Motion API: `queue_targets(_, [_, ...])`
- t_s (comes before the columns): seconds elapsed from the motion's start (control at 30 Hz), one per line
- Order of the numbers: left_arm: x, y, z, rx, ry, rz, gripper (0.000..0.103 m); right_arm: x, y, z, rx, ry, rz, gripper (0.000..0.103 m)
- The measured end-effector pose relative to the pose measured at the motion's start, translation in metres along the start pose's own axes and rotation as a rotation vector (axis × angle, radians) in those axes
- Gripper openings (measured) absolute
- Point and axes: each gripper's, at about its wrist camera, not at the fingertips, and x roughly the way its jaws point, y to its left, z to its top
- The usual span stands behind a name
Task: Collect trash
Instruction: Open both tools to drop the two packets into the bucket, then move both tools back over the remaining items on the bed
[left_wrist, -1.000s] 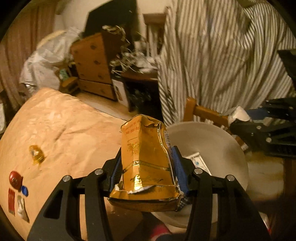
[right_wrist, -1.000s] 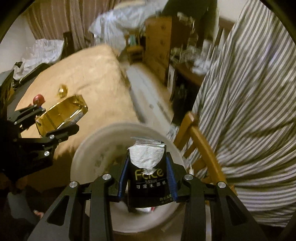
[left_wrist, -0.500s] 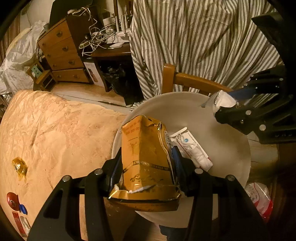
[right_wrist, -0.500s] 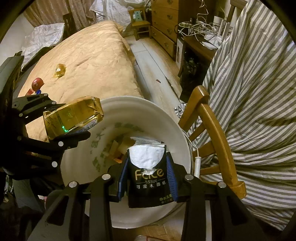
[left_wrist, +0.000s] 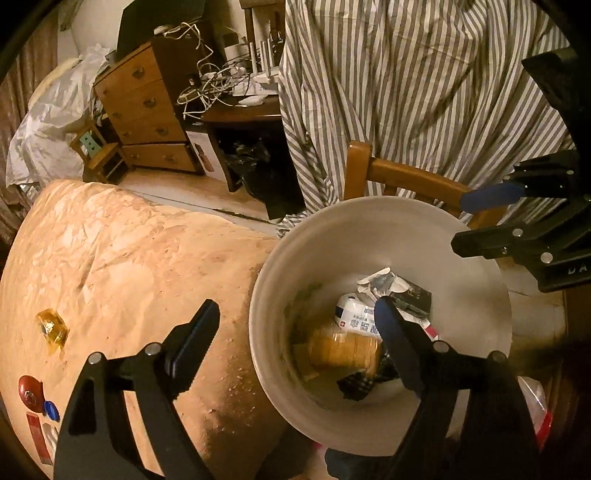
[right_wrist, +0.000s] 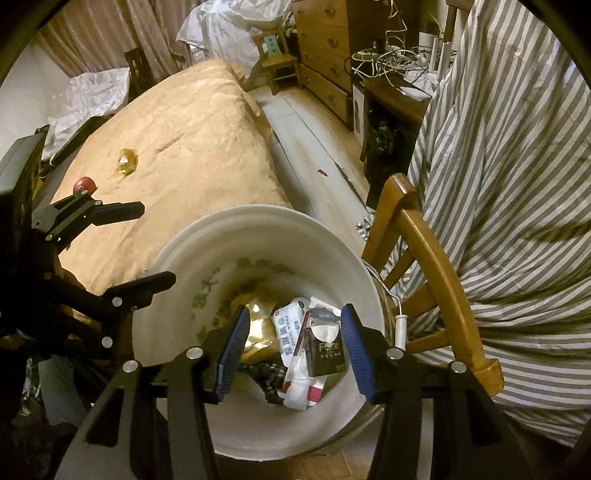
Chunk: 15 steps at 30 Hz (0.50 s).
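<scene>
A white bucket stands beside the bed. In it lie a gold foil packet, a black tissue pack, a white wipes pack and other scraps. My left gripper hangs over the bucket's near rim, its jaws opening with nothing between them. My right gripper is above the bucket's mouth, jaws opening; the tissue pack lies loose below them, untouched by the pads. On the bed lie a gold wrapper, a red cap and a blue cap.
A wooden chair draped with striped cloth stands against the bucket's far side. The orange bed cover runs along the left. A wooden dresser and a desk with cables stand at the back. A plastic bag lies on the floor.
Both grippers have opened. The gold packet left the left jaws and the black tissue pack left the right jaws; both now lie in the bucket.
</scene>
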Motion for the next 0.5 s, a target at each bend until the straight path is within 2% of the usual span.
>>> queue_targets(0.2, [-0.011, 0.002, -0.002, -0.007, -0.026, 0.007, 0.082, -0.009, 0.012, -0.001, -0.019, -0.024, -0.005, 0.053])
queue_targets(0.3, [-0.02, 0.007, -0.007, -0.026, -0.041, 0.008, 0.082, -0.017, 0.021, -0.004, -0.034, -0.058, -0.008, 0.061])
queue_targets(0.4, [-0.028, 0.017, -0.018, -0.058, -0.063, 0.013, 0.082, -0.03, 0.03, -0.011, -0.037, -0.138, -0.022, 0.069])
queue_targets(0.5, [-0.041, 0.031, -0.036, -0.105, -0.103, 0.04, 0.082, -0.051, 0.051, -0.024, -0.059, -0.276, -0.062, 0.077])
